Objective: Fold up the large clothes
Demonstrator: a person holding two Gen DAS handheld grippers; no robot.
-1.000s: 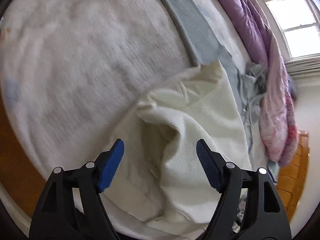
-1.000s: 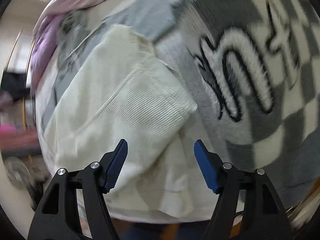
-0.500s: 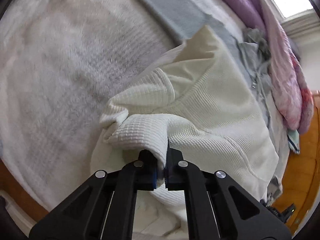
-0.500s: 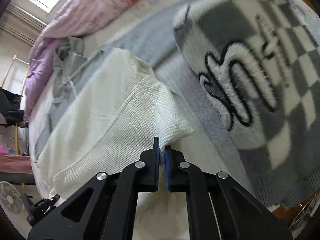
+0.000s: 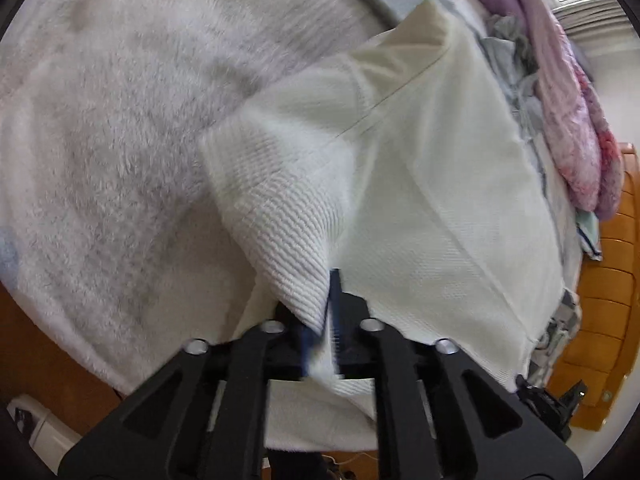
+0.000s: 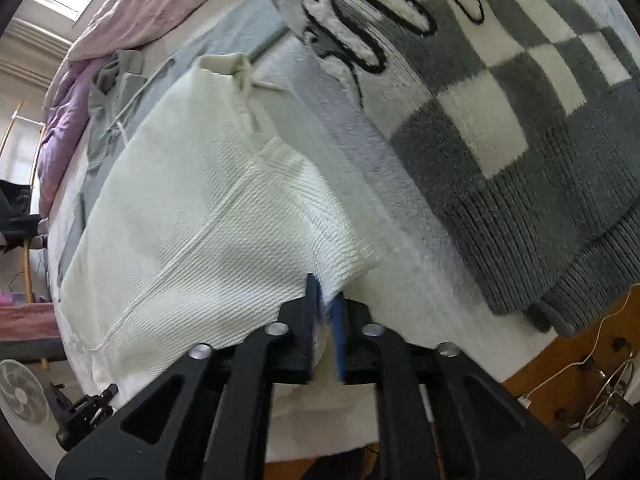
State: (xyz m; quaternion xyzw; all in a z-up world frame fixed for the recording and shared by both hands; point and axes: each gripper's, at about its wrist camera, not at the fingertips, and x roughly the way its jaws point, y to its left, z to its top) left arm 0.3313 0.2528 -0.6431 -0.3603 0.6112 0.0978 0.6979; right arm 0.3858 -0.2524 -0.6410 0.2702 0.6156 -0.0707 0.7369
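A large cream-white waffle-knit garment (image 5: 420,184) lies spread on the bed; it also fills the left middle of the right wrist view (image 6: 192,216). My left gripper (image 5: 320,320) is shut on a ribbed corner of it and holds that corner lifted. My right gripper (image 6: 326,312) is shut on the garment's ribbed edge near the bed's front. The cloth runs away from both grippers toward the far side.
A fuzzy white blanket (image 5: 120,140) covers the bed on the left. A grey-and-white checkered knit (image 6: 520,100) lies to the right. A pink-purple quilt (image 6: 120,32) and grey clothes (image 6: 116,96) lie at the far side. A fan (image 6: 22,396) stands on the floor.
Both grippers were open over the garment a second ago. They closed on its ribbed edges and have since lifted and pulled the cloth taut.
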